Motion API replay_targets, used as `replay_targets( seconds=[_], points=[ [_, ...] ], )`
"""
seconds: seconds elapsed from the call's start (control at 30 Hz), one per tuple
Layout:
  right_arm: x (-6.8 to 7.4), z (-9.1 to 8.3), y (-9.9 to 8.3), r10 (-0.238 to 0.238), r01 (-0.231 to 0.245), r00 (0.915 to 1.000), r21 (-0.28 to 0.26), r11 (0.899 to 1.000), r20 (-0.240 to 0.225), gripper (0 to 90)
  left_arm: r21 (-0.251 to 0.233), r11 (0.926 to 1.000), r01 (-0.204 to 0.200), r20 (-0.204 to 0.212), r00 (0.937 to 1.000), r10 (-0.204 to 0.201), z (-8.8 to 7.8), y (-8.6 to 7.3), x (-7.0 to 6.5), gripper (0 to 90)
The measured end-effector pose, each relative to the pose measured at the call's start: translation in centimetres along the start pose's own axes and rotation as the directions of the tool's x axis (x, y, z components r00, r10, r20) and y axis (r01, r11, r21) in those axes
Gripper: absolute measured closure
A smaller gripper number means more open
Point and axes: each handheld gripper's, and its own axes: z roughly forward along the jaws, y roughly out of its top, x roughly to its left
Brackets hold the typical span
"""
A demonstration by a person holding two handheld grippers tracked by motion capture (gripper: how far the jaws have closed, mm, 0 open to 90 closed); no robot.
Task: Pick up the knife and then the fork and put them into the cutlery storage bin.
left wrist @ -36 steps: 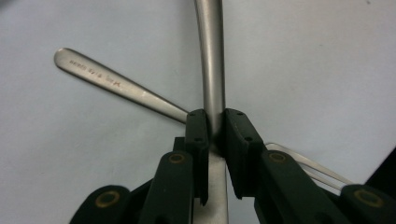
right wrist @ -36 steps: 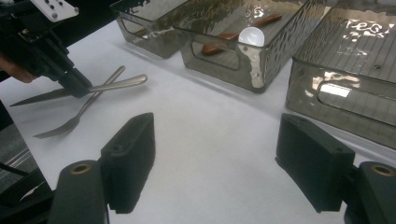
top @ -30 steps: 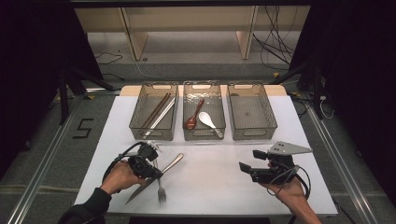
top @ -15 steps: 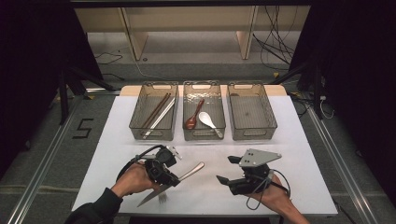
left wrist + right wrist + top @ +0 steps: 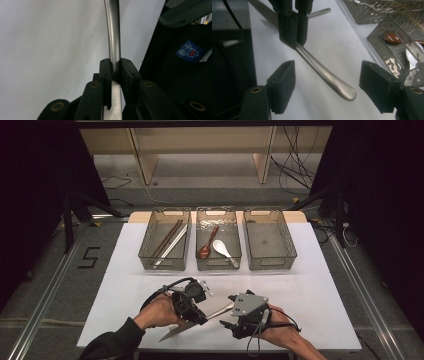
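Note:
A metal table knife [image 5: 220,310] hangs just above the white table near its front edge, blade toward me and handle pointing right. My left gripper [image 5: 198,313] is shut on the knife's handle [image 5: 112,30], and the pads press it from both sides [image 5: 115,66]. My right gripper [image 5: 228,320] sits close on the right, jaws open wide. The rounded end of the handle [image 5: 337,86] lies between those jaws [image 5: 328,80] and touches neither pad. The left gripper [image 5: 294,25] clamps the handle farther up in the right gripper view.
Three clear bins stand in a row at the back: the left bin [image 5: 148,251] holds chopsticks, the middle bin [image 5: 220,262] a brown spoon and a white one, and the right bin [image 5: 270,262] holds nothing. A second metal handle [image 5: 319,12] lies on the table beyond the grippers.
Both hands have moved toward each other near the table's front. The left gripper carried the knife to the right, and the right gripper slid left until the handle's end came between its jaws.

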Motion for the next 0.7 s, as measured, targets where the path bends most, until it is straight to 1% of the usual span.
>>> replay_targets(
  seconds=[0.1, 0.2, 0.33, 0.47, 0.53, 0.6, 0.63, 0.67, 0.7],
  points=[
    [0.4, 0.5, 0.0, -0.059, 0.059, 0.9982, 0.04, 0.997, 0.011, 32.0, 0.01, 0.9998, -0.02, 0.011, 0.9997, 0.02, 0.3, 0.5, -0.4, 79.3],
    [0.7, 0.9, -0.1, -0.099, 0.098, 0.9951, 0.067, 0.993, 0.009, 34.3, 0.015, 0.9994, -0.032, 0.023, 0.9992, 0.032, 0.4, 0.8, -0.7, 79.4],
    [0.9, 1.2, -0.2, -0.132, 0.131, 0.9913, 0.093, 0.987, 0.002, 39.3, 0.018, 0.9989, -0.043, 0.029, 0.9987, 0.042, 0.3, 1.0, -0.9, 79.4],
    [1.2, 1.4, -0.4, -0.167, 0.167, 0.9859, 0.118, 0.979, -0.008, 43.9, 0.016, 0.999, -0.04, 0.035, 0.9986, 0.04, 0.3, 1.1, -0.9, 79.3],
    [1.2, 1.5, -0.4, -0.197, 0.196, 0.9804, 0.13, 0.972, -0.009, 45.7, 0.022, 0.9987, -0.045, 0.041, 0.9982, 0.044, 0.3, 1.2, -1.0, 79.3],
    [1.4, 1.6, -0.4, -0.211, 0.211, 0.9773, 0.137, 0.968, -0.013, 48.0, 0.025, 0.9986, -0.046, 0.047, 0.9979, 0.045, 0.3, 1.2, -1.0, 79.3],
    [1.4, 1.6, -0.4, -0.226, 0.225, 0.9742, 0.138, 0.965, -0.008, 49.2, 0.026, 0.9985, -0.048, 0.049, 0.9977, 0.047, 0.4, 1.3, -1.0, 79.3],
    [1.5, 1.7, -0.4, -0.228, 0.227, 0.9737, 0.139, 0.964, -0.013, 50.3, 0.032, 0.9978, -0.058, 0.049, 0.9972, 0.057, 0.4, 1.3, -1.0, 79.3],
    [1.5, 1.7, -0.4, -0.232, 0.231, 0.9727, 0.139, 0.963, -0.013, 51.9, 0.034, 0.9977, -0.058, 0.052, 0.9971, 0.056, 0.5, 1.3, -1.1, 79.3]
  ],
)
